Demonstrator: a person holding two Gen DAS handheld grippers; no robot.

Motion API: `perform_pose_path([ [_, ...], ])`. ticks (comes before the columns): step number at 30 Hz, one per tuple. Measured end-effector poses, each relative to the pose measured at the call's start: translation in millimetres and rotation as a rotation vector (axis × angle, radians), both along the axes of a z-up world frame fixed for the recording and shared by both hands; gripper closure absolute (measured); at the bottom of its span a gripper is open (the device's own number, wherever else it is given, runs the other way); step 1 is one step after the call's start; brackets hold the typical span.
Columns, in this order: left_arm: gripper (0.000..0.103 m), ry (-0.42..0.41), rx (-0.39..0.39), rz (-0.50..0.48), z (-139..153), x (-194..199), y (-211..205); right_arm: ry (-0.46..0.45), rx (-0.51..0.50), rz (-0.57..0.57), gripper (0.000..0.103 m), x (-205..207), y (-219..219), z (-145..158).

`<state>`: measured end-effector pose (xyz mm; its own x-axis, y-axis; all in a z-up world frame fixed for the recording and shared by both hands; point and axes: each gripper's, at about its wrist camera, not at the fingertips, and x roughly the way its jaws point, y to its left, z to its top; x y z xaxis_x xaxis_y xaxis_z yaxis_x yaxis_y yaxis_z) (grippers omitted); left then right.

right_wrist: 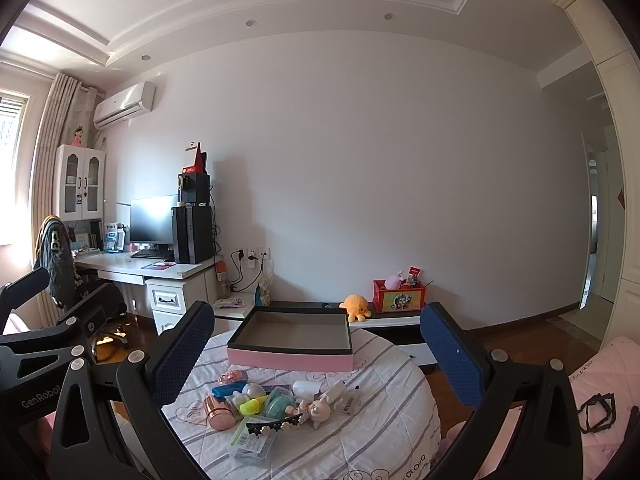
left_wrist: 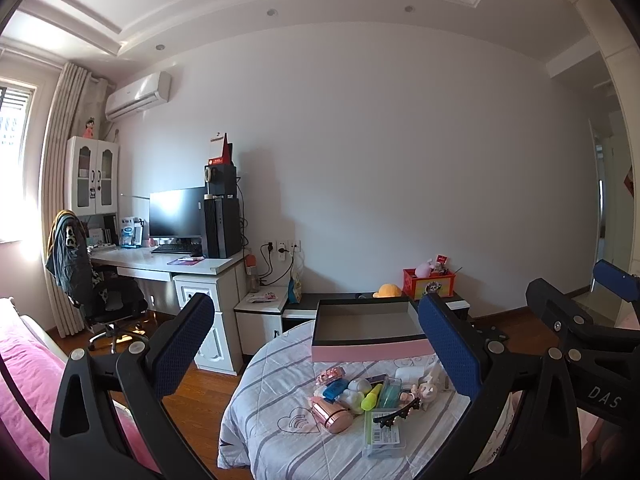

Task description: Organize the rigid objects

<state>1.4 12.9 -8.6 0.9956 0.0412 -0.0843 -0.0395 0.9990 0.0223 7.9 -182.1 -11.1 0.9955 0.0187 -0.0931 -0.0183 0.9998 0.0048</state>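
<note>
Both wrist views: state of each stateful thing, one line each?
left gripper: open, holding nothing
right gripper: open, holding nothing
pink box: lidless, empty
small items pile: on quilt, outside box
monitor: screen dark
cabinet: doors shut

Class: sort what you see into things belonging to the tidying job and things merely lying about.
Job:
open pink-sided box
rose-gold metal cylinder
yellow highlighter
black toothed hair clip

Lying about:
orange plush octopus
red storage crate
black computer monitor
</note>
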Motion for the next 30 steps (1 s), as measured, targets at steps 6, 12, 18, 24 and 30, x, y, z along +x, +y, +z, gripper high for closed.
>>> perform_pose_path([
  [6,0.0,0.025,0.005,0.0,2,2,-1,0.017,0.001,-0.005,0.0,4,0,-1],
  [12,0.0,0.03,0.007,0.0,2,1,0,0.02,0.003,-0.005,0.0,5,-1,-3],
  [18,0.0,0.029,0.006,-0.002,1,1,0,0.024,0.002,-0.006,0.0,6,0,-4],
  [24,0.0,0.041,0.004,-0.01,-4,8,0,0.033,0.002,-0.003,0.0,8,0,-5],
  [30,0.0,0.09,0.009,-0.019,-14,29,-2,0.07,0.007,0.006,0.0,25,0,-17],
])
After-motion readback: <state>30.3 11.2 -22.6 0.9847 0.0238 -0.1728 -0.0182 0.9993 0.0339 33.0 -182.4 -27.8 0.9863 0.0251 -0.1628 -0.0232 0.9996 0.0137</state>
